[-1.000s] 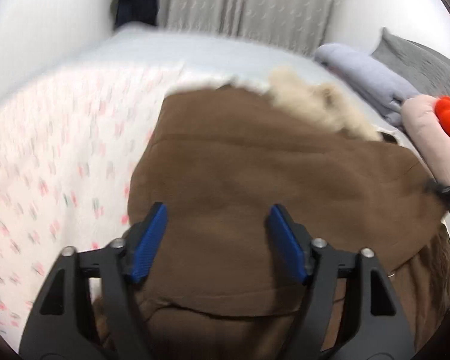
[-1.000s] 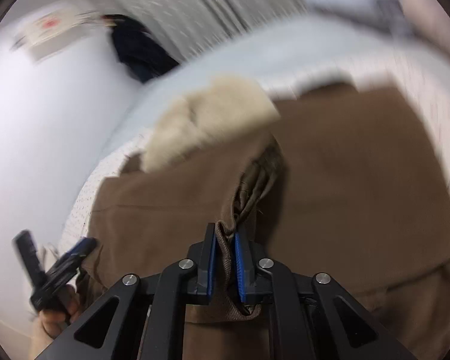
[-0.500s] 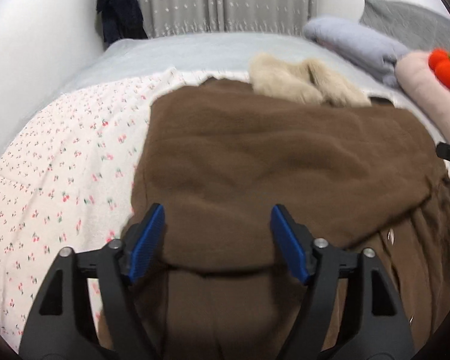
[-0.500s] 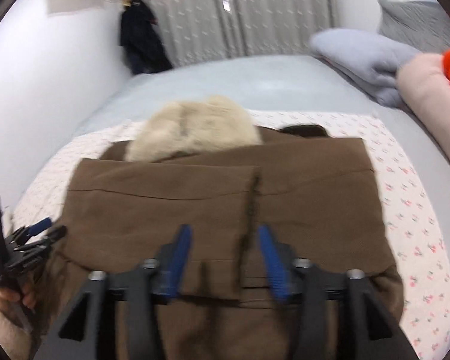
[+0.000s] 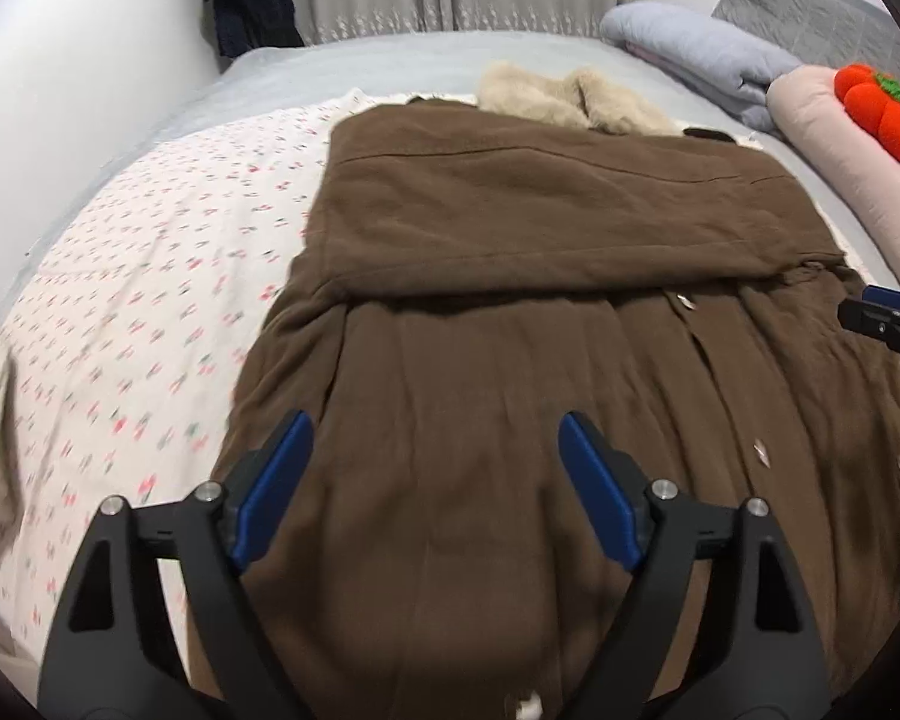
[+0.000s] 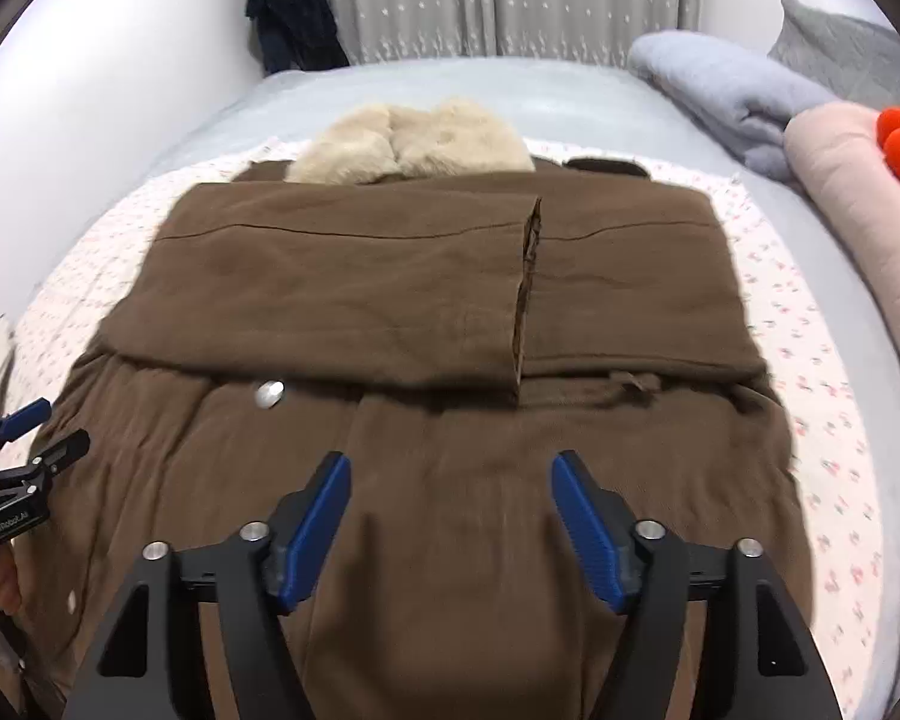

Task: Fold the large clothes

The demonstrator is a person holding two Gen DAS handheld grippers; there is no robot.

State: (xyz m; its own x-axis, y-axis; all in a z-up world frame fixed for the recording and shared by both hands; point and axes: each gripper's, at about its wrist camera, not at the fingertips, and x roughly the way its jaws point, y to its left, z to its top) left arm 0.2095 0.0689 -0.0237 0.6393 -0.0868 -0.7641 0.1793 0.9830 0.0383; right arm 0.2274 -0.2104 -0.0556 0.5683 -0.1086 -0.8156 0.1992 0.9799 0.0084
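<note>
Both grippers: I hold them over the coat's lower half
Left gripper [image 5: 429, 495]: fingers apart, nothing held
Right gripper [image 6: 450, 525]: fingers apart, nothing held
Coat [image 6: 426, 324]: flat on the bed [image 6: 450, 96], sleeves folded across the chest, fur collar [image 6: 414, 144] at the far end

A bed [image 6: 426, 90] is covered by a pale grey sheet. A white flowered blanket [image 5: 150, 276] is spread on it, and a brown coat [image 6: 438, 312] is laid flat over the blanket. Right of the coat, a grey folded blanket [image 6: 726, 96] and a pink bolster [image 6: 852, 192] are seen.
</note>
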